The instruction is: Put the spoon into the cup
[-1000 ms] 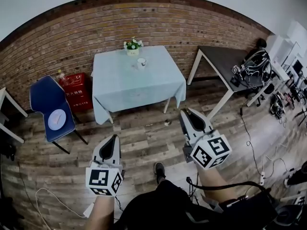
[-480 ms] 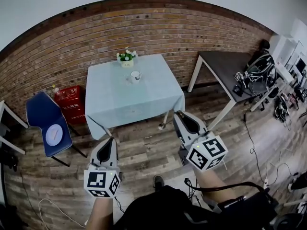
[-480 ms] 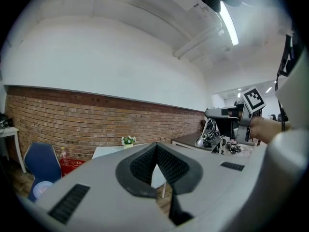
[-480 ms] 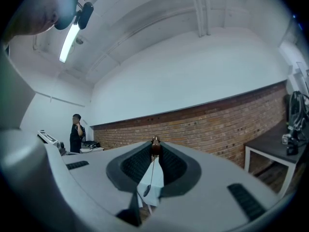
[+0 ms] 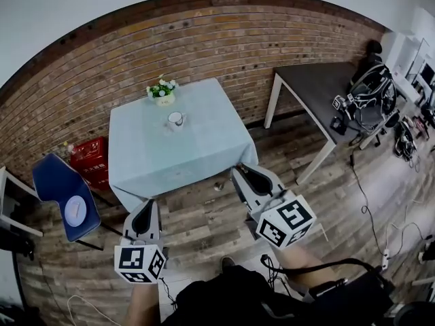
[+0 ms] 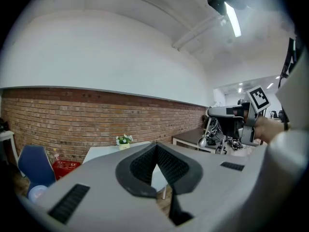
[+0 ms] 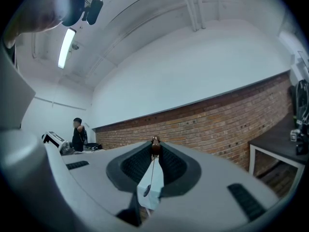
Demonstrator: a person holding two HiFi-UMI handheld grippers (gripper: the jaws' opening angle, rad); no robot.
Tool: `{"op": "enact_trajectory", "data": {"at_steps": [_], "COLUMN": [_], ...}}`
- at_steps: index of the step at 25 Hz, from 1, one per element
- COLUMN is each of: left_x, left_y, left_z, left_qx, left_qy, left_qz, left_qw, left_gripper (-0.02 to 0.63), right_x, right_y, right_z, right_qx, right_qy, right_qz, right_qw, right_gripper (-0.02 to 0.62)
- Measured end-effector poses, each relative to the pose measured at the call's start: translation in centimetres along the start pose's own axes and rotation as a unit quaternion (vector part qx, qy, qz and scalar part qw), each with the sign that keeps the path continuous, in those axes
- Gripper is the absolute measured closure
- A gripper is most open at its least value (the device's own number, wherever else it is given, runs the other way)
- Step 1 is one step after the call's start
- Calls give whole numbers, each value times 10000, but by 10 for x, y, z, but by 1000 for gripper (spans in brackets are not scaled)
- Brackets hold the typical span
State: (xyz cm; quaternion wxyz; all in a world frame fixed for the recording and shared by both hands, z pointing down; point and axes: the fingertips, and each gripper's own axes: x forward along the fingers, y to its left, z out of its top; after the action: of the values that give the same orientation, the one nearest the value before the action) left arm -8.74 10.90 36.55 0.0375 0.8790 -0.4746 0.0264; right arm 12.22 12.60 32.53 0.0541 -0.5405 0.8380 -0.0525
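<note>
Cloth-covered table (image 5: 197, 148) with flowerpot (image 5: 162, 94), blue chair (image 5: 54, 182), red crate (image 5: 87, 156) beside brick wall (image 5: 224, 39).

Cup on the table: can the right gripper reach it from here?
Probably not yet. The cup sits far back on the table by the flowers, and the right gripper is over the floor, short of its edge. Nothing blocks the way.

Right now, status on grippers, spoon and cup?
Left gripper shut, empty. Right gripper shut on spoon. Cup on table ahead, not yet reached. No obstacle seen before the table.
</note>
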Motion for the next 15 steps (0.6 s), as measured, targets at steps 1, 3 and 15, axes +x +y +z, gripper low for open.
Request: {"op": "enact_trajectory", "data": {"at_steps": [1, 3, 15], "left_x": [6, 16, 60], "left_y": [0, 2, 32], "left_z": [0, 2, 3], "left_qx": [13, 44, 27], "left_qy": [6, 20, -8], "left_qz": [29, 70, -67], "left_qw": [10000, 10000, 10000], "left_gripper": [597, 597, 597], "right_x": [1, 8, 67], "right_y": [-7, -20, -48], "right_z": [-1, -1, -10], "right_qx": [14, 64, 213], "right_qy": [2, -14, 64], "right_qz": [13, -2, -152], "right_qw": [10000, 10000, 9996], "right_gripper": [538, 538, 538]}}
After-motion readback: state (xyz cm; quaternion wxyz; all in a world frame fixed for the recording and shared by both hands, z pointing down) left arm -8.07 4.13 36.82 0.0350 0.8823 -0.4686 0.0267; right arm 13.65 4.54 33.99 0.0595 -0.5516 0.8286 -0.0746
